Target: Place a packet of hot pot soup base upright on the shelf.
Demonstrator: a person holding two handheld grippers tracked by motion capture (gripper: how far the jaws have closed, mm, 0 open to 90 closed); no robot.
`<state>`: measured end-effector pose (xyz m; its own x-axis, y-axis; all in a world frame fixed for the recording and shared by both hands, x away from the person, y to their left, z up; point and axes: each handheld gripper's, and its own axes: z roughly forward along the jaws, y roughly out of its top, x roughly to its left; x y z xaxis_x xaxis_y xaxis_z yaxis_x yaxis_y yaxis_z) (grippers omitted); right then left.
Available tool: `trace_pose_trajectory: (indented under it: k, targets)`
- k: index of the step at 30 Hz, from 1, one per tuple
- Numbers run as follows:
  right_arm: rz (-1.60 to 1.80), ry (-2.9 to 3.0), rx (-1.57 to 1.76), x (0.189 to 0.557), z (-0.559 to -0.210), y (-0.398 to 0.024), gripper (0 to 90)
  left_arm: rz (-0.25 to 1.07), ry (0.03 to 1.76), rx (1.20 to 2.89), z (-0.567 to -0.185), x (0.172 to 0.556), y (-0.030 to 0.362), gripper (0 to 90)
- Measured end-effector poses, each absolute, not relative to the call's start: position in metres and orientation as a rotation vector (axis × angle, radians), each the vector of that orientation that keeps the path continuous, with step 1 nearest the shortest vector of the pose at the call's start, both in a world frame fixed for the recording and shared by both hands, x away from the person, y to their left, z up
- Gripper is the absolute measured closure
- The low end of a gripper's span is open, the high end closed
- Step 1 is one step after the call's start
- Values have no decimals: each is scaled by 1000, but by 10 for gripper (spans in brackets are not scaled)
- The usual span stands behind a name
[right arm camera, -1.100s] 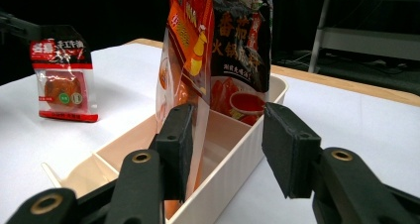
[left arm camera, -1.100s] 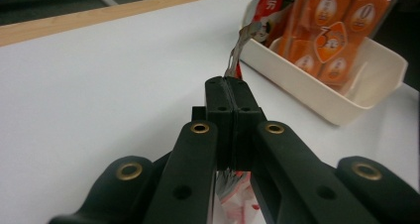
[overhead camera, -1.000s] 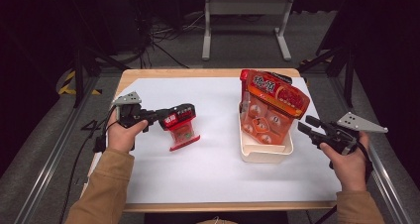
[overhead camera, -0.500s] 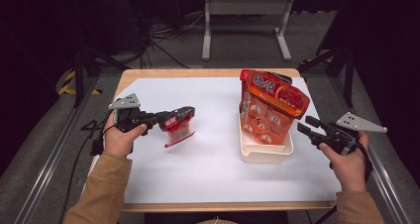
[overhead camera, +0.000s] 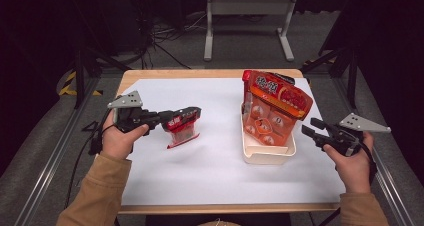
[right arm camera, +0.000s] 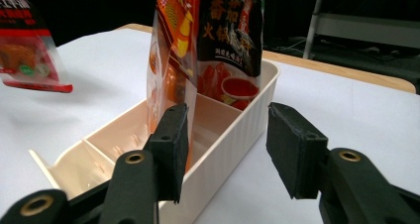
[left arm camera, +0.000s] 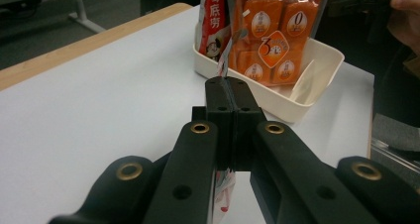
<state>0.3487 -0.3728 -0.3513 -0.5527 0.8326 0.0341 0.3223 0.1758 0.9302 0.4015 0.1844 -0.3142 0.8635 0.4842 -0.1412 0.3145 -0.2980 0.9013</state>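
— What was held by the left tool (overhead camera: 192, 115)?

— A small red packet (overhead camera: 180, 131) was pinched between its jaws, which were pressed together on the packet's top edge. The packet was hung below the jaw tips, lifted off the white table (overhead camera: 210, 171), with its shadow cast on the sheet beneath. In the left gripper view, the thin edge of the packet (left arm camera: 224, 60) was seen clamped at the tips of the left tool (left arm camera: 229, 85), and a scrap of it was seen under the jaws.

— And what was seen ahead of that tool?

— A cream tray (left arm camera: 317, 68) was seen beyond the jaw tips, with an orange pouch (left arm camera: 272, 40) stood in it and a red one (left arm camera: 215, 21) just beside that.

— How was the right tool (overhead camera: 314, 127) set?

— Its jaws were spread apart, and nothing was gripped between them. It was held just beside the tray (overhead camera: 267, 156), to the tray's far side from the left tool. In the right gripper view, the tray's (right arm camera: 218, 154) wall was framed between the pads of the right tool (right arm camera: 228, 152), the orange pouch (right arm camera: 168, 60) and a dark pouch (right arm camera: 230, 40) were seen upright in it, and the red packet (right arm camera: 29, 50) was seen well apart, to the far left.
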Motion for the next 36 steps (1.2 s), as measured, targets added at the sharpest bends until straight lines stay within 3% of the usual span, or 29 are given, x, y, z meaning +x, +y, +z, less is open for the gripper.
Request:
trace_pose_trajectory:
  k: [19, 36]
  targets:
    - [1316, 1971, 1131, 352, -357, -383, 445, 167, 443, 1918, -278, 395, 132, 899]
    - [1263, 1989, 1158, 356, -364, -387, 428, 155, 360, 1912, -267, 393, 97, 898]
